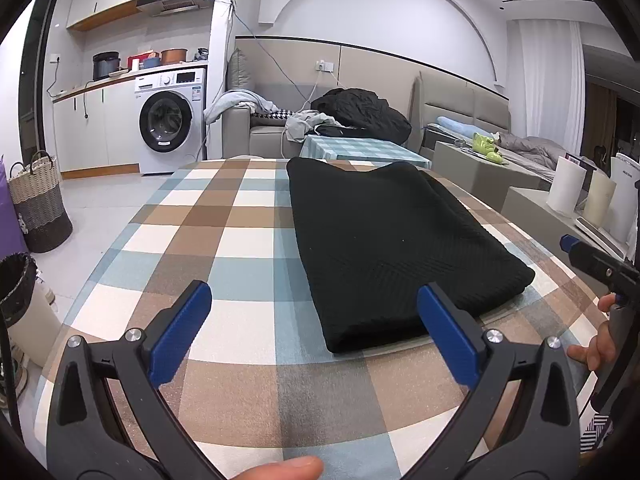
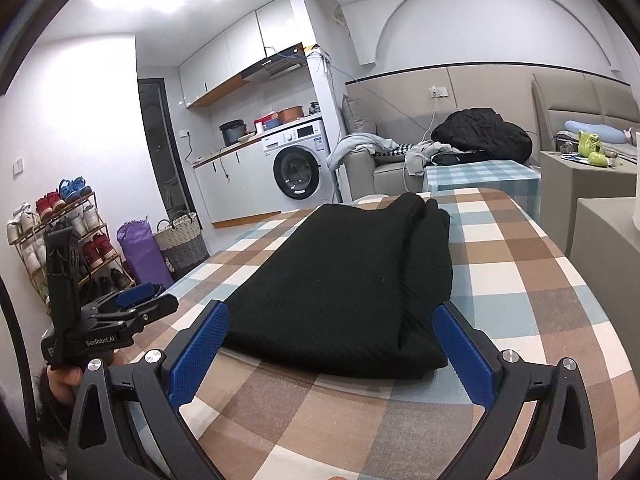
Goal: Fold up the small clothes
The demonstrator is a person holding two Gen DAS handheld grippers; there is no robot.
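Both tools hover low over the near end of the bench (image 1: 224, 216), each with its blue-padded jaws spread wide and holding nothing. From its own camera the left tool (image 1: 314, 334) points up the checked cloth, its right finger overlapping the near left corner of the folded black garment (image 1: 384, 240), though contact there cannot be judged; a thumb tip shows at the bottom edge of that view. Seen from the right wrist, the left tool (image 2: 136, 300) sits off the bench's left side, gripped from below by a hand (image 2: 64, 380). The right tool (image 2: 332, 344) straddles the garment's near edge, one finger off each near corner, slightly short of the fabric. The garment (image 2: 344, 280) lies flat as a long rectangle running from near to far, right of the bench's centre, with its doubled layers showing along the right side. Bare checked cloth stays open to its left and along the near edge; on the right only a narrower strip remains before the bench's rim.
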